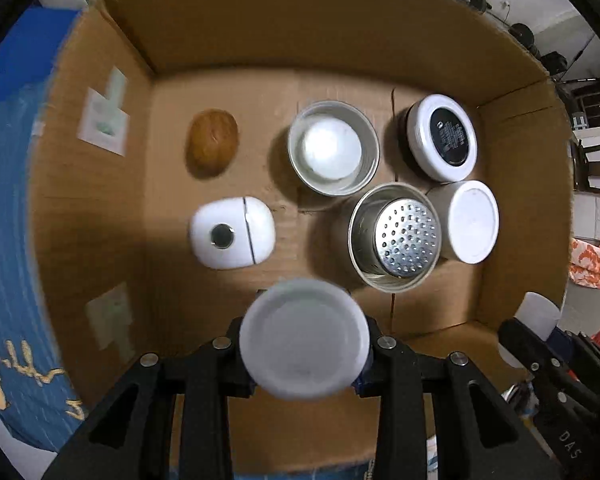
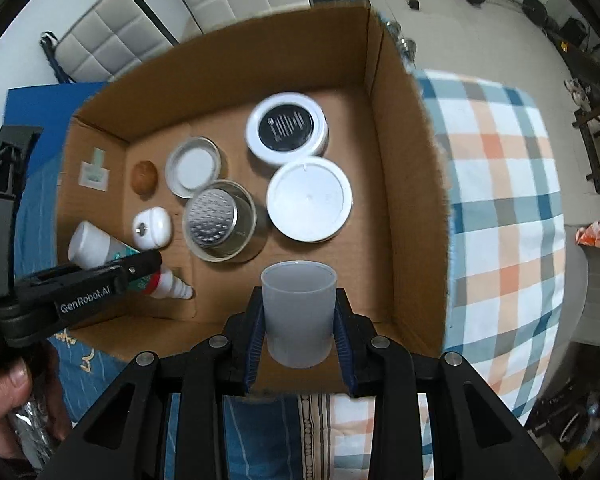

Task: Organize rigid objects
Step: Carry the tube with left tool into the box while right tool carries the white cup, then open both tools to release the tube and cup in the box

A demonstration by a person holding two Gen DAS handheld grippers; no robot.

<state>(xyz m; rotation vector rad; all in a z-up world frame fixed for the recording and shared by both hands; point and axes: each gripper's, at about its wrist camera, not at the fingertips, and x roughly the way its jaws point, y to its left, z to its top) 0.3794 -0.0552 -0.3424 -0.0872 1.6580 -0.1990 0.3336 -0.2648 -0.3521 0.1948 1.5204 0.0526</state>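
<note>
The cardboard box (image 2: 404, 184) is sitting open on a bed covered in a plaid blanket (image 2: 500, 208), serving as the collecting place, so everything rigid is being gathered on its floor rather than left loose.

Toward the box's right wall, the largest pieces are lying close together: a white jar with a black label (image 1: 444, 138) resting base-up near the far right corner, and a plain white lid (image 1: 473, 221) just in front of it, touching or nearly touching. Packing them tight there seems meant to leave the left half free.

Near the middle, a perforated metal strainer cup (image 1: 396, 238) is standing beside a metal ring lid with a white insert (image 1: 333, 147), the two rims just meeting.

The right gripper (image 2: 299, 320) is hovering over the box's near edge, its jaws pinching a translucent plastic cup (image 2: 298, 312) upright by its sides, probably so it can go down standing in the bare near-right area.

The left gripper (image 1: 304, 354) is working over the near left part of the box, jaws squeezing a white tube with a green and red label (image 2: 116, 258), held across its body and lying roughly level, likely to be laid flat.

A white earbud case (image 1: 232, 233) is lying on the left side, and a small brown nut-like piece (image 1: 212, 142) is sitting beyond it toward the far left corner.
</note>
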